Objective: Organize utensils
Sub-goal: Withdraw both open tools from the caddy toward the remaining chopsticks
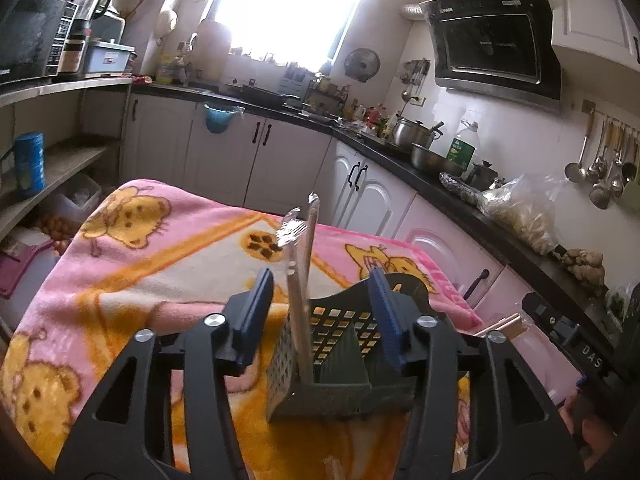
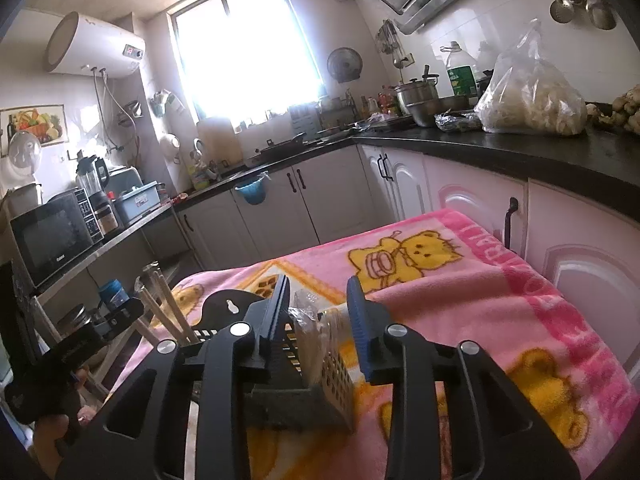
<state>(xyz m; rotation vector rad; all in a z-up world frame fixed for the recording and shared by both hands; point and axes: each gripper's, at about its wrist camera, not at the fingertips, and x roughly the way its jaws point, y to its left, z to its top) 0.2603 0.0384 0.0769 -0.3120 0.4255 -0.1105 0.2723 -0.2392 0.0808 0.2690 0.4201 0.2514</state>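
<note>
Pink fleece blanket (image 1: 132,256): printed with yellow cartoon bears, it covers the table that carries everything else; white kitchen cabinets (image 1: 224,156) stand behind it.
Utensil holder (image 1: 340,344): dark perforated plastic, with inner dividers, stands upright on the blanket near its front edge; in the right wrist view its hanging tab with a keyhole slot (image 2: 231,306) rises at the back.
Left gripper (image 1: 320,312): blue pads set wide apart, one on each side of the holder's nearer compartment, clasping nothing.
Right gripper (image 2: 320,320): fingers spread wide over the other end of the holder, nothing clamped between them; crinkled clear wrapping (image 2: 310,322) shows in the gap.
Wrapped utensils (image 1: 298,276): pale sticks and a fork in clear film stand in the left compartment, long axis near vertical, fork tines up, lower ends down inside the holder, tops leaning slightly away from the left camera.
Same utensils from the right (image 2: 164,308): they tilt up and to the left out of the far compartment.
Loose stick (image 1: 500,326): lies flat on the blanket right of the holder, apart from both grippers.
</note>
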